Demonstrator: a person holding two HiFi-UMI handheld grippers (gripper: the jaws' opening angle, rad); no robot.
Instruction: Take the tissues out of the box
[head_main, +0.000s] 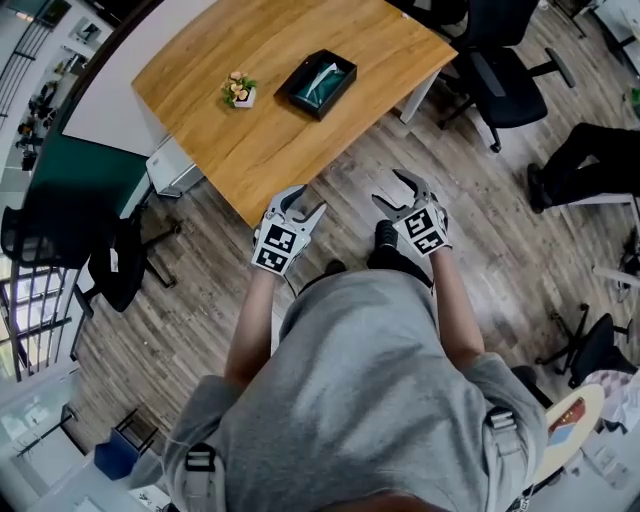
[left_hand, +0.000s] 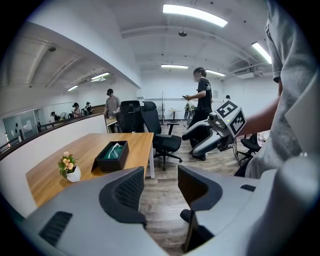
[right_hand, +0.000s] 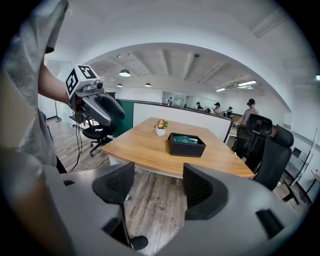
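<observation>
A black open tissue box (head_main: 317, 84) holding a teal tissue pack stands on the wooden table (head_main: 250, 140); it also shows as the tissue box (left_hand: 111, 156) and the tissue box (right_hand: 186, 144). Both grippers hang over the floor short of the table's near corner. My left gripper (head_main: 301, 205) is open and holds nothing; its jaws (left_hand: 161, 187) stand apart. The right gripper (head_main: 395, 189) is open too, with a clear gap in the right gripper view (right_hand: 157, 186). Neither touches the box.
A small white pot of flowers (head_main: 239, 90) sits left of the box. Black office chairs (head_main: 505, 75) stand at the table's right, another chair (head_main: 120, 262) at the left. Several people stand far back in the room (left_hand: 201, 97). Wood-plank floor lies below.
</observation>
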